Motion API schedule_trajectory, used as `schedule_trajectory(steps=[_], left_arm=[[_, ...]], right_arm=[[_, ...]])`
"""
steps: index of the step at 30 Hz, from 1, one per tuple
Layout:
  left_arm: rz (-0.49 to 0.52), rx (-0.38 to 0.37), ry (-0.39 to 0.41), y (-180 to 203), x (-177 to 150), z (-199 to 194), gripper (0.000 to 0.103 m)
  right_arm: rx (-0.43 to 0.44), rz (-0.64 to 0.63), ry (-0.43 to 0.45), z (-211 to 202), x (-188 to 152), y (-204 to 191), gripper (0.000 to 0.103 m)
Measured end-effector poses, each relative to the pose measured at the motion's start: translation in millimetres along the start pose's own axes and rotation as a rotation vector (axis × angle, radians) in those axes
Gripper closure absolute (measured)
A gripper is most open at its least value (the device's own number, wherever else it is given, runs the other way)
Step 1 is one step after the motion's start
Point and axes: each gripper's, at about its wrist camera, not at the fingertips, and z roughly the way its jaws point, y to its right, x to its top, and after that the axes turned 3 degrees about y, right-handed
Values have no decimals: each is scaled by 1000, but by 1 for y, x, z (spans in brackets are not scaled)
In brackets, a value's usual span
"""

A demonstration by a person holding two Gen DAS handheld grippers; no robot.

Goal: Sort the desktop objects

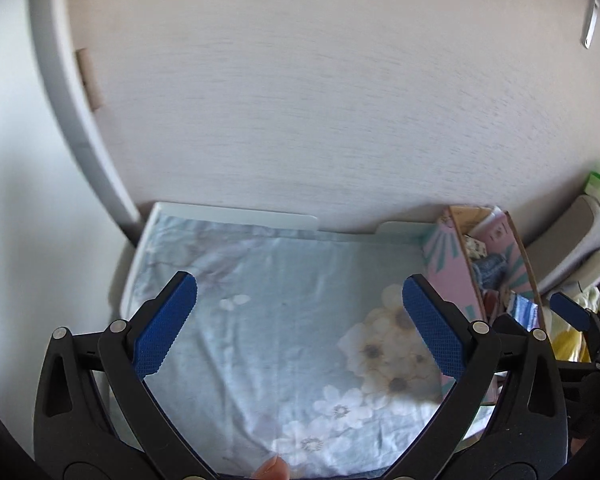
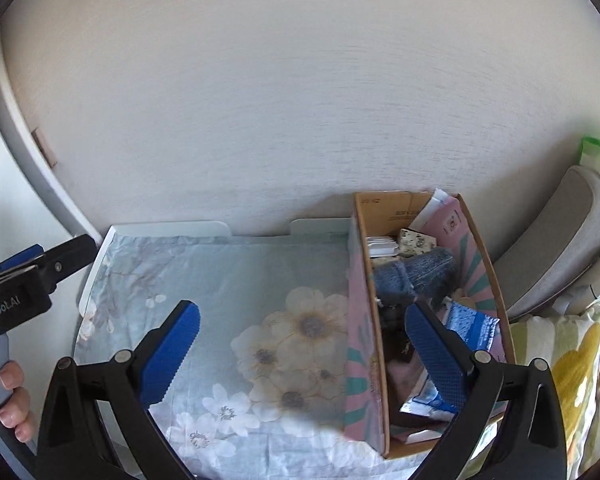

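Note:
A pink-patterned cardboard box (image 2: pixel 360 320) stands at the right end of a small table covered with a light-blue flowered cloth (image 2: pixel 236 280). Inside it lie a blue denim item (image 2: pixel 420 272), a blue-and-white packet (image 2: pixel 472 328), small white cases (image 2: pixel 380 246) and other objects. My right gripper (image 2: pixel 302 350) hangs open above the cloth and the box's left wall, with nothing between its blue pads (image 2: pixel 172 354). Over the bare cloth (image 1: pixel 260 300) my left gripper (image 1: pixel 300 324) is open and empty too. The box (image 1: pixel 456 276) shows at the right in the left wrist view.
A pale textured wall (image 2: pixel 300 100) rises right behind the table. A grey chair back (image 2: pixel 560 240) and a yellow-flowered fabric (image 2: pixel 580 360) lie to the right. A green packet (image 2: pixel 596 156) sits on top of the chair. A person's hand (image 2: pixel 12 396) holds the left gripper's handle at the left edge.

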Motion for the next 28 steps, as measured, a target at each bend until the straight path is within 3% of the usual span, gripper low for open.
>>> schedule_trajectory(steps=[2,9,20,28], left_arm=[[-12,34,5,-10,-10,1,0],[-75,40,-34,-31,-26,9,0],[-27,61,-29,-32,-25,12,0],[12,70,-87,-26,-22,27,0]], right_arm=[[-6,-9,-6,0,-4,-8,1],[-23,-16,-28,6,-10,-16,1],[-17,6,-51,15,-13,-20,1],[-18,20,-90,28,-17,-17,1]])
